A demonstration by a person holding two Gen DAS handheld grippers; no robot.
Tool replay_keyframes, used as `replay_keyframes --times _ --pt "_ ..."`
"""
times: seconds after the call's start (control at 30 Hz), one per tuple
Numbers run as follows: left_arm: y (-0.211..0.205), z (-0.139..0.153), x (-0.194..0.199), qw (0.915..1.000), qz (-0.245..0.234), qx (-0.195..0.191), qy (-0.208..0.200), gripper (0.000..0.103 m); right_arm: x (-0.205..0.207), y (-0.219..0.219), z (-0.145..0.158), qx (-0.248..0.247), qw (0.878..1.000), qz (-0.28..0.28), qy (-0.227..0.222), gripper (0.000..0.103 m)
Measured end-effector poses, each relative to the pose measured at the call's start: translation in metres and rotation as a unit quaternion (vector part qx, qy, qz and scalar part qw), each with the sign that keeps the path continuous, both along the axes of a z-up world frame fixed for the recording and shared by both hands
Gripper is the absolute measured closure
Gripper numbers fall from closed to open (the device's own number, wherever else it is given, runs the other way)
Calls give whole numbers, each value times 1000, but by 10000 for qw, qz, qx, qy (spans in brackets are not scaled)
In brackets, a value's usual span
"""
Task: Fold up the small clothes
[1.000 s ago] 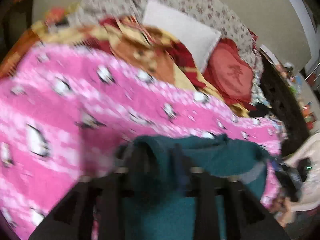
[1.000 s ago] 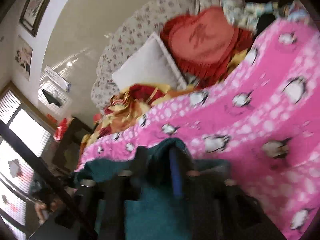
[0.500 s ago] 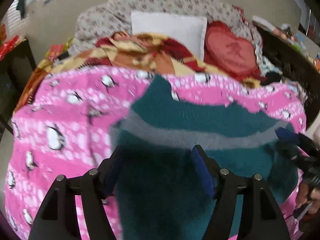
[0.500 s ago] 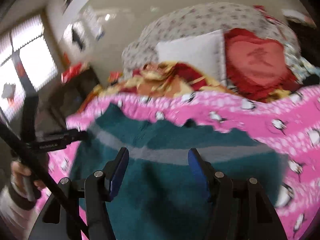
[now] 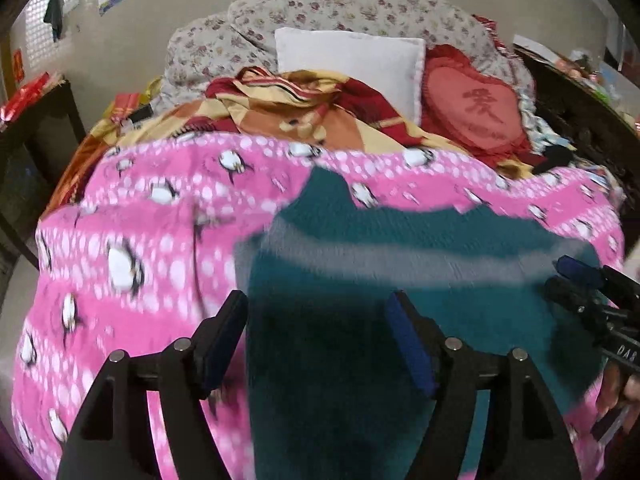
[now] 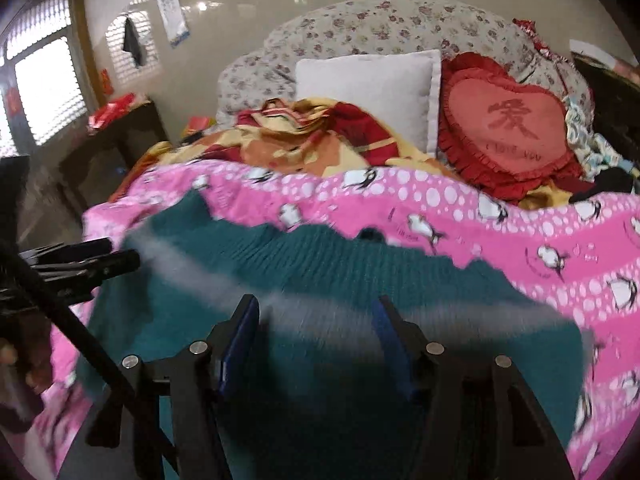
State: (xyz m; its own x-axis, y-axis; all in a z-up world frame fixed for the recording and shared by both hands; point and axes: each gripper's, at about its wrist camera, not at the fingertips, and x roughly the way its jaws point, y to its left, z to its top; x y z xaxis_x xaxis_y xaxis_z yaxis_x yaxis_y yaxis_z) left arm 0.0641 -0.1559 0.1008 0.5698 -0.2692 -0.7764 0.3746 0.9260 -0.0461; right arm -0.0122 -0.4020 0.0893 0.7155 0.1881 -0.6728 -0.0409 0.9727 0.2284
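A teal knit garment (image 5: 420,236) with a grey stripe lies spread flat on the pink penguin blanket (image 5: 160,216); it also shows in the right wrist view (image 6: 320,268). My left gripper (image 5: 318,308) is open and empty above the garment's near left part. My right gripper (image 6: 316,312) is open and empty above its near middle. The right gripper's tips show at the right edge of the left wrist view (image 5: 576,276), and the left gripper's tips show at the left of the right wrist view (image 6: 100,256).
Beyond the pink blanket (image 6: 500,220) lie a crumpled yellow-red blanket (image 5: 304,108), a white pillow (image 5: 352,64), a red heart cushion (image 5: 476,108) and a floral quilt (image 5: 352,8). A dark side table (image 6: 116,144) stands left of the bed.
Both grippers were shut on the teal garment and held it up a second ago. They have opened and let it go, and it now lies spread on the blanket.
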Motion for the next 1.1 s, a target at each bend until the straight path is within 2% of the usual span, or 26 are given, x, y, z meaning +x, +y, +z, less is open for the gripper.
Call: replay_keyframes --times 0.13,0.23,0.3,0.37,0.4,0.43,0.5,0.63,0.73,0.83,0.87,0.93,1.1 --pt "15 -7 -38 9998 -146 -92 126 28 -47 5 6 59 9997 241 -52 38" --pt "26 -25 -60 9991 -155 -117 369 26 -74 12 -5 -64 9993 349 131 38" --pt "31 -45 -69 9986 -121 66 501 26 -89 17 -18 -520 9974 372 330 38" --pt "37 -66 -68 9976 79 308 614 24 -97 12 -34 -1034 9929 160 558 38" --pt "41 -71 -64 9972 110 204 711 19 -99 5 -46 -1304 9886 -41 748 38" --pt "46 -75 -62 9968 144 36 783 17 -101 -2 -53 -1343 9874 -105 829 38" --pt "53 -75 -59 9958 239 -169 866 16 -109 -17 -57 -1135 9900 -136 825 39" --pt "54 -58 -73 9974 269 -140 653 16 -129 -32 -42 -1016 9906 -445 798 39" --pt "57 -51 -81 9985 284 -129 460 16 -142 -35 -38 -740 9941 -434 664 38" --pt "55 -58 -81 9985 366 56 397 16 -144 -32 -56 -1040 9889 -543 917 38" --pt "55 -61 -80 9981 404 81 450 16 -142 -34 -63 -1113 9861 -632 1063 35" --pt "55 -66 -78 9976 477 36 509 16 -139 -42 -74 -871 9855 -735 1259 33" --pt "52 -63 -83 9977 559 131 370 16 -147 -32 -49 -841 9892 -710 971 33"
